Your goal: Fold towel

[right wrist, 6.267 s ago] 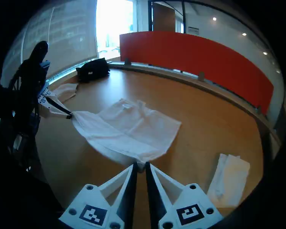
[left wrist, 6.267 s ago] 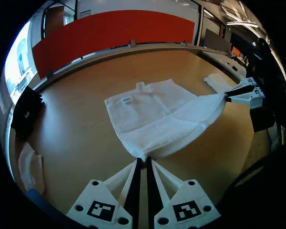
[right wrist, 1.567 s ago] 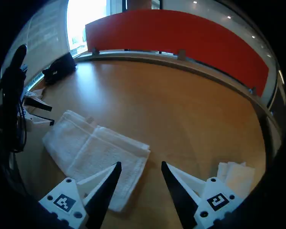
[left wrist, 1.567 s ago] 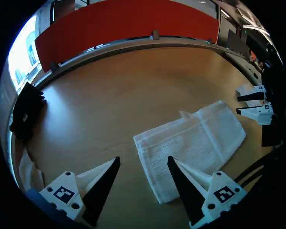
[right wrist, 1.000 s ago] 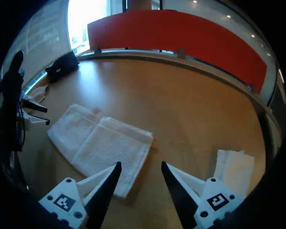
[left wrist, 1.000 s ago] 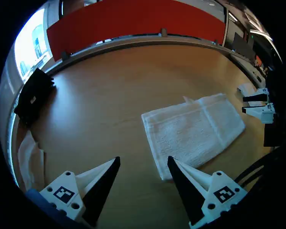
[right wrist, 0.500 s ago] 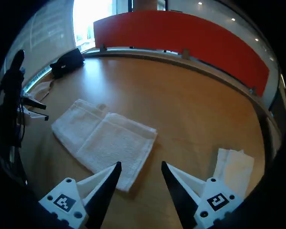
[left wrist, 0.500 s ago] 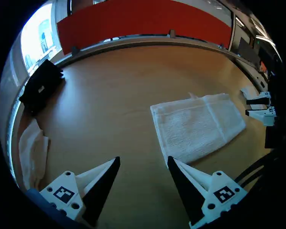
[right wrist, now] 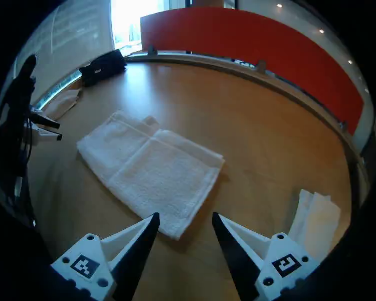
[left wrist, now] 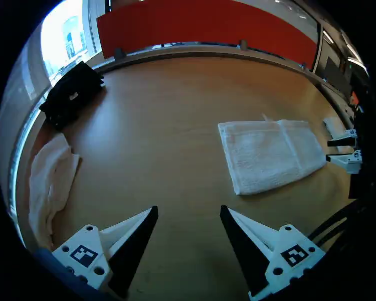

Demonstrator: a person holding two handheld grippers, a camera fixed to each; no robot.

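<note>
White terry towel [left wrist: 270,153], folded into a rectangle, lies flat on the light wooden bench [left wrist: 163,125], toward the bench's right edge in the left gripper view, not gripped by either claw.

Left gripper view, left to right:
- Crumpled white cloth [left wrist: 50,185] at the left edge.
- Black fabric bag [left wrist: 70,93] by the far-left corner, well apart from the towel.
- Left claw [left wrist: 188,208] up front, fingers spread wide over bare wood.
- Long red partition panel [left wrist: 208,25] along the far edge.
- Towel.
- Right claw [left wrist: 328,151] just beside the towel's right end, fingers apart. Cannot tell if a tip touches the fabric.

Right gripper view, left to right:
- Left claw [right wrist: 60,131] small at the left edge, fingers apart.
- Crumpled cloth and bag beyond it, toward the far-left corner.
- Towel [right wrist: 153,170] mid-bench, a folded layer covering its right part, a small tab sticking out at its far edge.
- Right claw [right wrist: 185,215] spread, with the towel's near corner showing in the gap, not pinched.
- Stack of folded white cloths [right wrist: 316,220] by the right edge.
</note>
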